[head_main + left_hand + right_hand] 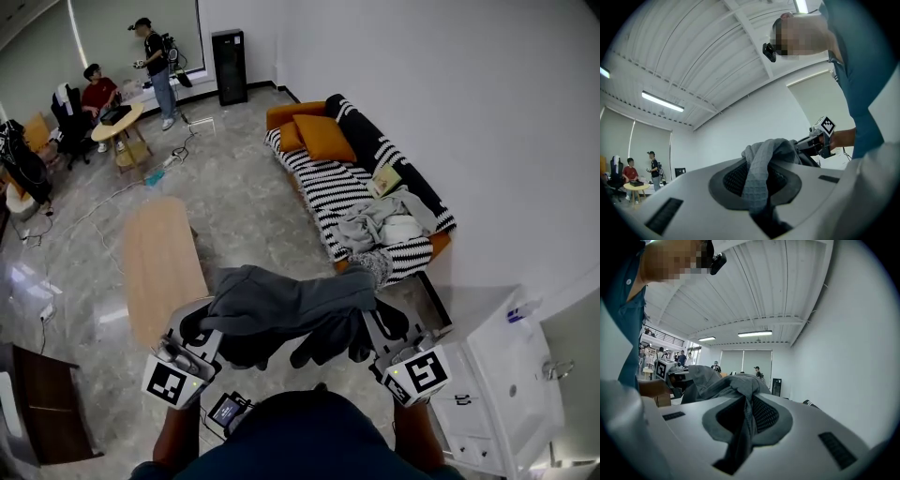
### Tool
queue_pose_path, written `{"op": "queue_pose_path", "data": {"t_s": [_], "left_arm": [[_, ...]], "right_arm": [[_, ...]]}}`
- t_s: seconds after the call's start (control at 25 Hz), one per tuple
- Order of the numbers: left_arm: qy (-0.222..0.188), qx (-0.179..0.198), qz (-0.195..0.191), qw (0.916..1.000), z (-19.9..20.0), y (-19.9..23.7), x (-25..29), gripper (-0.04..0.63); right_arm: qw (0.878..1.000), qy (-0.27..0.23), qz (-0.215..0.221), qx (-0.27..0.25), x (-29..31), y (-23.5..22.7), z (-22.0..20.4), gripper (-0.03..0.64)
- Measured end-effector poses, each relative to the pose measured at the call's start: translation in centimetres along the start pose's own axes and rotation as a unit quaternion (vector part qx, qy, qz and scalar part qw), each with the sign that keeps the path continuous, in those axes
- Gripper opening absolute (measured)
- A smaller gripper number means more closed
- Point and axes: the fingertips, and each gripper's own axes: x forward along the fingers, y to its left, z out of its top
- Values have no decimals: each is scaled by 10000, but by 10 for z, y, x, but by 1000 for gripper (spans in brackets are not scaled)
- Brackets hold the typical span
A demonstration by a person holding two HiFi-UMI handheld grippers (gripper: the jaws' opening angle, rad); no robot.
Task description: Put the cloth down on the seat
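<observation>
Left gripper (756, 182) and right gripper (746, 417) sit closest, two tools, each clenched on an end of the one grey cloth (291, 305). It hangs stretched between them in the air over the floor, short of the seat. Beyond are one striped sofa (325, 189) with a laundry heap (386, 225) on its near end, one oval wooden table (159, 262) left of it, and two orange cushions (323, 138) at the sofa's far end.

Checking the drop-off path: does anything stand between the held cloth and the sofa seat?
Nothing visible blocks the way; only floor lies between the cloth and the sofa. A pile of laundry covers the seat's near end, cushions the far end.
</observation>
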Motion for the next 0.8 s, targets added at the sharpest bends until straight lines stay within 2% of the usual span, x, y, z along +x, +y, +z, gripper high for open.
{"op": "queue_pose_path", "data": {"t_s": [0.4, 0.64, 0.8], "left_arm": [[30, 89, 175, 9998, -8, -26, 80, 54], [165, 96, 59, 9998, -17, -17, 93, 54], [113, 74, -164, 9998, -17, 2, 108, 54]], "right_arm": [[9998, -49, 185, 27, -5, -84, -19, 41], [9998, -9, 132, 118, 7, -92, -24, 41], [9999, -5, -98, 108, 24, -97, -17, 41]]}}
